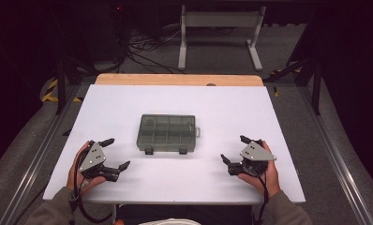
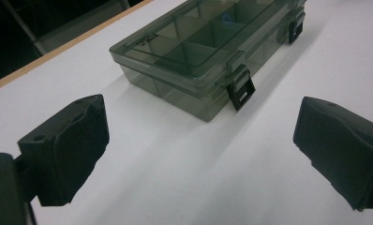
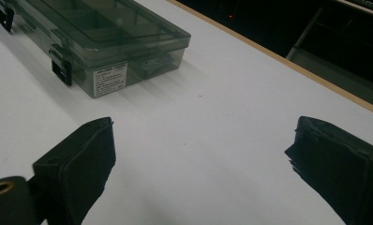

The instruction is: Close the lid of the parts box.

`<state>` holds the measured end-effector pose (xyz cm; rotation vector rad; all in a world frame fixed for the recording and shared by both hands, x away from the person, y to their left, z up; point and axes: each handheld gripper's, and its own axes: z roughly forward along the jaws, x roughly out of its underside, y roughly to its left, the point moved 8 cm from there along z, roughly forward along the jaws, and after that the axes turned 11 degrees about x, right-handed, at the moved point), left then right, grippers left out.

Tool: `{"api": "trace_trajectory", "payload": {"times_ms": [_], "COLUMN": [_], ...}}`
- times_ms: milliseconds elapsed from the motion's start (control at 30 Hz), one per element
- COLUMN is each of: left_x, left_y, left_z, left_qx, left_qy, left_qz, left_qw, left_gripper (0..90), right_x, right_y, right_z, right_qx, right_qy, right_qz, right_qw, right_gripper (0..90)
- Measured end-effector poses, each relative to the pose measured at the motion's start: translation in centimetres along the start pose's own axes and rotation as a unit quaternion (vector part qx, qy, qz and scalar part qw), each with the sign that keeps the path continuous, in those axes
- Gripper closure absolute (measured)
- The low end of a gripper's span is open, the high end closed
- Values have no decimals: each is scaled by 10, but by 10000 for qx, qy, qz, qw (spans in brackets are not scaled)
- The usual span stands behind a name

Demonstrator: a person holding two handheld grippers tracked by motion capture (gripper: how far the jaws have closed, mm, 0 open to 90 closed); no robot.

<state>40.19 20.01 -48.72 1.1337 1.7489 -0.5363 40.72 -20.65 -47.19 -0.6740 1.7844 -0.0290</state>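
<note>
Closed organizer box, both grippers waiting wide.

The smoky compartment box (image 1: 167,134) sits mid-table, lid shut, two black latches (image 2: 241,87) facing me. My left gripper (image 1: 114,154) and right gripper (image 1: 234,150) rest well apart from it on either side, jaws spread, holding nothing. I judge the light box may skid across the slick white table (image 1: 128,103) if I push one latch without bracing.

- I see the compartment box (image 1: 167,134) lying flat on the table (image 1: 231,108), near its middle, lid down, with its two latches (image 1: 148,151) on the side facing me.
- My left gripper (image 1: 117,153) sits left of the box and nearer to me, apart from it.
- My right gripper (image 1: 234,149) sits right of the box, well apart, also nearer to me.
- Behind the table stands a frame (image 1: 220,35) on the floor.
</note>
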Motion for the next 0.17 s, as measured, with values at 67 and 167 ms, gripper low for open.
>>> {"api": "trace_trajectory", "payload": {"times_ms": [67, 167], "left_x": [1, 0], "left_y": [0, 1], "left_z": [-1, 0], "left_qx": [7, 13], "left_qy": [4, -7], "left_qz": [-25, -49], "left_qw": [10000, 10000], "left_gripper": [45, 45], "right_x": [0, 0], "right_y": [0, 1], "right_z": [1, 1], "right_qx": [2, -5], "right_qy": [7, 21], "right_qz": [-27, -21], "right_qw": [10000, 10000], "right_gripper": [63, 63]}}
